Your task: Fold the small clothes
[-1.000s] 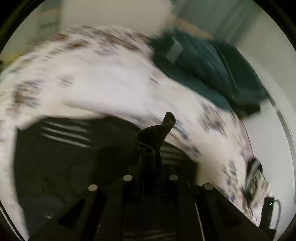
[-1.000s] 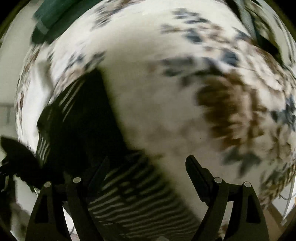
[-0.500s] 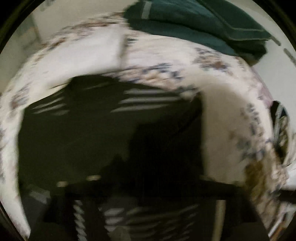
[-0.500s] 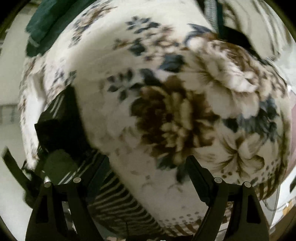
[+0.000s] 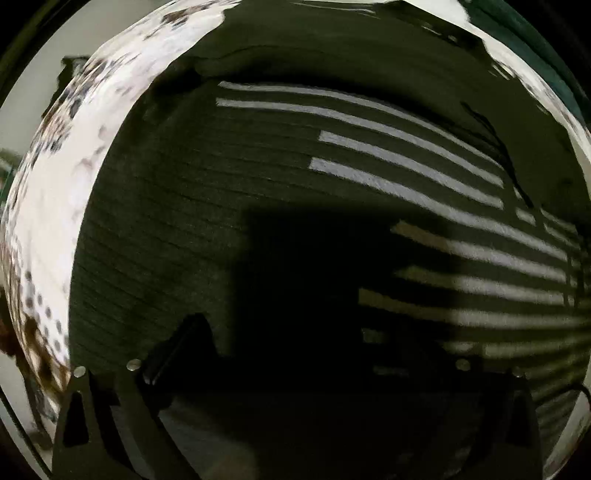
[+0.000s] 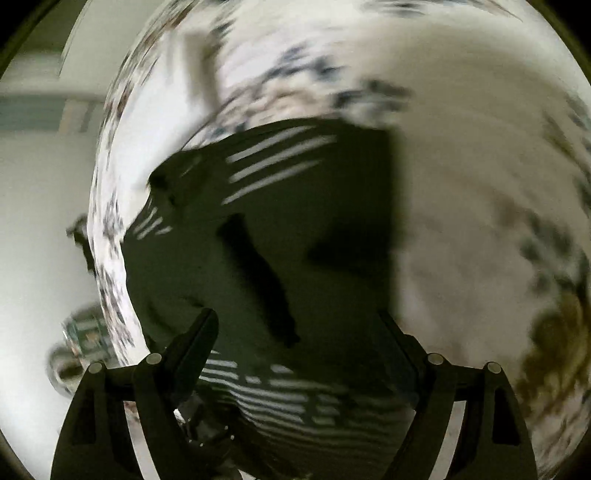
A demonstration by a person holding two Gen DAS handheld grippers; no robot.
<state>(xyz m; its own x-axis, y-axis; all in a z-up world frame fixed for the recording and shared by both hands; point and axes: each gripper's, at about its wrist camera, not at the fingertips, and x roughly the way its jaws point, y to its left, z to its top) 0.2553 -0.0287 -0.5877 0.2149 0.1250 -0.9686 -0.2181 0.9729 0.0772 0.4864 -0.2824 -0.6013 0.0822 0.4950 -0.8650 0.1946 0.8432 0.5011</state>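
- The left tongs (image 5: 299, 354) hang spread wide and empty, close over the dark ribbed knit garment with white stripes (image 5: 258, 177).
- The right tongs (image 6: 299, 339) gape too, holding nothing, above that garment's near part.
- It lies flat on the white floral-print bedspread (image 6: 480, 184); pinching an edge cleanly, not the bedspread beneath, would serve the fold.
- A dark green cloth (image 5: 517, 22) lies beyond, clear of the work.

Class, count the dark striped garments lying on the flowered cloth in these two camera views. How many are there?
1. A single dark striped garment fills the left camera's view; the right camera shows it lying on the flowered cloth. Others may be hidden out of view.
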